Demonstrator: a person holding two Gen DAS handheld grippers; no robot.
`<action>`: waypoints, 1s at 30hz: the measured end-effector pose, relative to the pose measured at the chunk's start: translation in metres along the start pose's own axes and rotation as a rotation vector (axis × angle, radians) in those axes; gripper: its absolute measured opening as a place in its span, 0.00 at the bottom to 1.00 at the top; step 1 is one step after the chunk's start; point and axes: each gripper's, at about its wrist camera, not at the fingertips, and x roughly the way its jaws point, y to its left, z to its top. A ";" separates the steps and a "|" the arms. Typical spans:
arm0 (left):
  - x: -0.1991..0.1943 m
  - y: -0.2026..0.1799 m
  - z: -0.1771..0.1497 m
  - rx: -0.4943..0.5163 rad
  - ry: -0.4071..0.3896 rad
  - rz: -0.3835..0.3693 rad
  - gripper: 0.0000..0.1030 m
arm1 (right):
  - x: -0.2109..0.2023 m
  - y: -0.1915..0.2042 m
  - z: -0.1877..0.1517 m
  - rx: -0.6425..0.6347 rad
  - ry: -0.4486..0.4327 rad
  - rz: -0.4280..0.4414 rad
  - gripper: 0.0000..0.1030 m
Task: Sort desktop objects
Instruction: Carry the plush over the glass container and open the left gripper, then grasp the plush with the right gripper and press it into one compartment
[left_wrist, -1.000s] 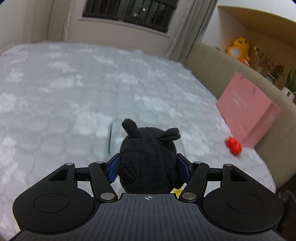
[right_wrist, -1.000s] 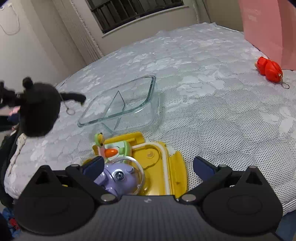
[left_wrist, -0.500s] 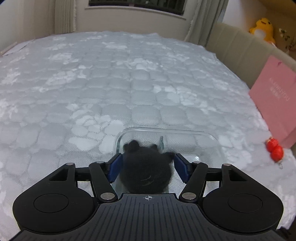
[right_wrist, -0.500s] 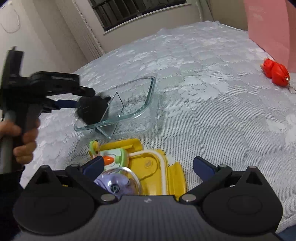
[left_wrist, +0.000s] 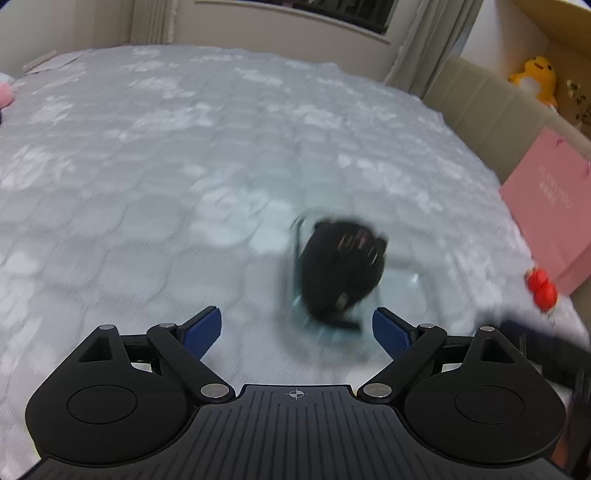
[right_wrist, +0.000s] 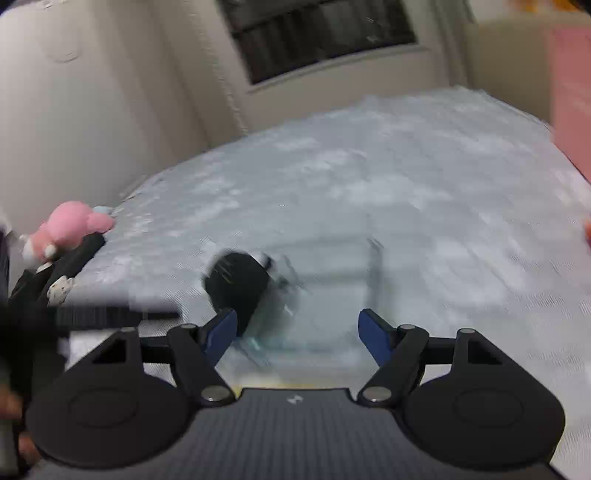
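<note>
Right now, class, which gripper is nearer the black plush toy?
Hard to tell. The black plush toy lies just ahead of both the open left gripper and the open right gripper; blur hides which is closer.

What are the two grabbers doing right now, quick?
Left gripper: open, holding nothing; the black plush toy lies ahead in the glass dish.
Right gripper: open, holding nothing.
</note>
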 end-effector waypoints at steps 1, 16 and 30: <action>-0.003 0.003 -0.007 -0.002 0.004 -0.001 0.91 | 0.008 0.010 0.004 -0.035 -0.001 0.008 0.73; -0.002 0.044 -0.041 -0.109 0.052 -0.085 0.94 | 0.134 0.076 0.046 -0.340 0.090 -0.092 0.47; -0.001 0.028 -0.046 -0.016 0.053 -0.076 0.96 | 0.125 0.039 0.065 -0.033 0.260 0.084 0.47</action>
